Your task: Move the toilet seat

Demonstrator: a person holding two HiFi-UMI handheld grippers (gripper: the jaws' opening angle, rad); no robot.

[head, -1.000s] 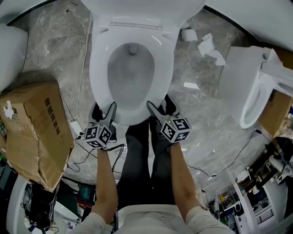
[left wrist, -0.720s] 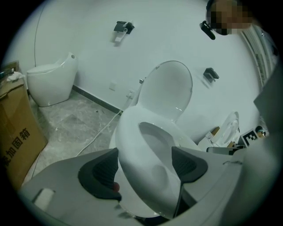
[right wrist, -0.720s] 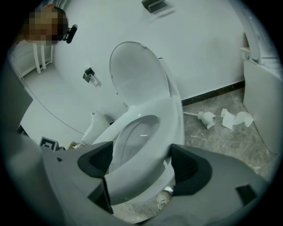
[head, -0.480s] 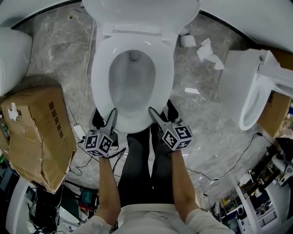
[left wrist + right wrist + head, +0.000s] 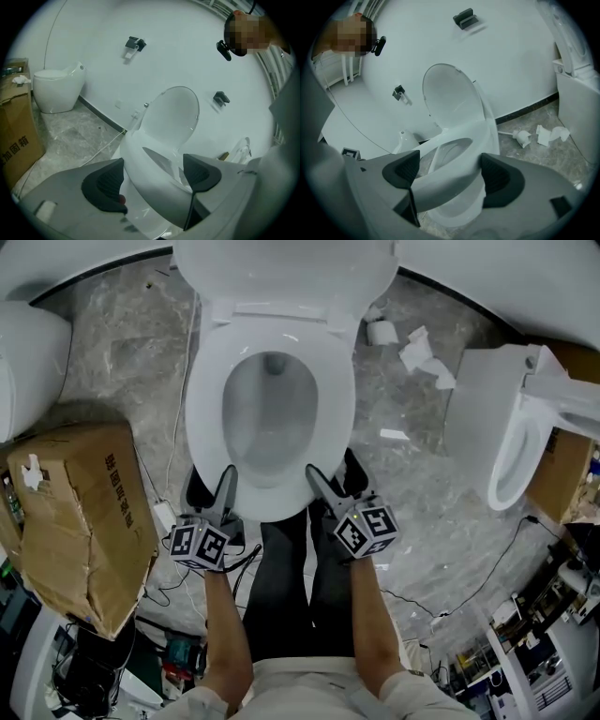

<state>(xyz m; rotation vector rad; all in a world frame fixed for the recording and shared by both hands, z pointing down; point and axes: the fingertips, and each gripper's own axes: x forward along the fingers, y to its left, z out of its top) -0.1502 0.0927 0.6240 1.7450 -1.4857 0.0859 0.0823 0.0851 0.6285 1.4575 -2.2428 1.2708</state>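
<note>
While the left gripper (image 5: 152, 180) and right gripper (image 5: 447, 176) sit at the near rim of the toilet seat (image 5: 202, 409), their dark ribbed pads (image 5: 105, 180) stand wide apart. Each pair straddles the smooth, glossy white oval ring, clamping nothing. Beyond them the rounded lid (image 5: 450, 98) stands upright.

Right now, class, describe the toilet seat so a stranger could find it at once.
On the grey marble floor, find the middle white ceramic toilet, between a brown cardboard box and another white toilet. Its white oval plastic seat alone has the left gripper and right gripper at its front.
</note>
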